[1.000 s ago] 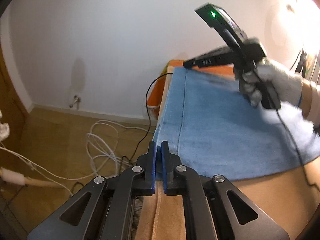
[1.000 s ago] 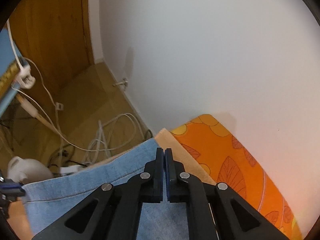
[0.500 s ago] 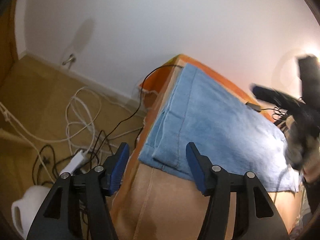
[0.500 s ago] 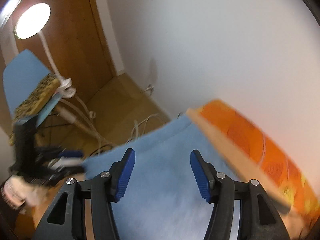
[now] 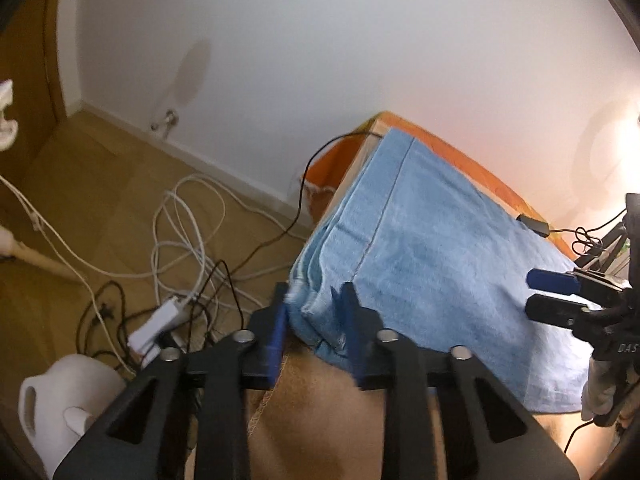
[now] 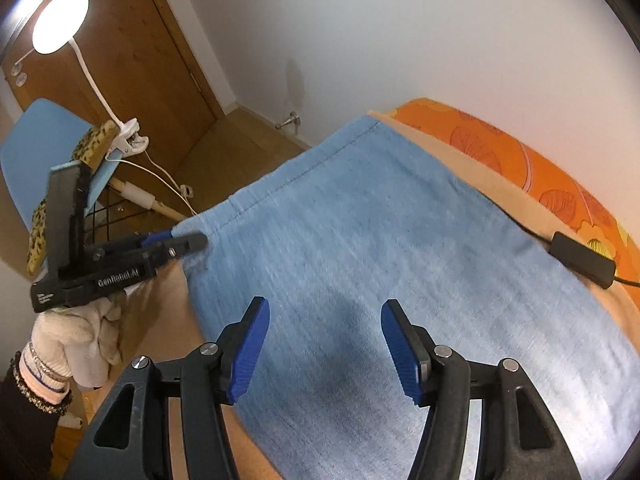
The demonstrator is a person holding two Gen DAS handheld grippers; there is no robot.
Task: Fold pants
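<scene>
Two grippers worked the pants (image 5: 432,264), which lay folded flat on the tan bed cover (image 5: 328,412), their hemmed end at the bed's end above the cables (image 5: 184,232), their length running along the bed beside the orange sheet (image 6: 532,164). The left gripper (image 5: 314,320) was closing its jaws around the near hem corner, its pads apparently not yet pressing. The right gripper (image 6: 326,344) hung with jaws wide apart over mid-cloth, holding nothing. Likely a regrasp for another fold; next, both should pinch every layer.
</scene>
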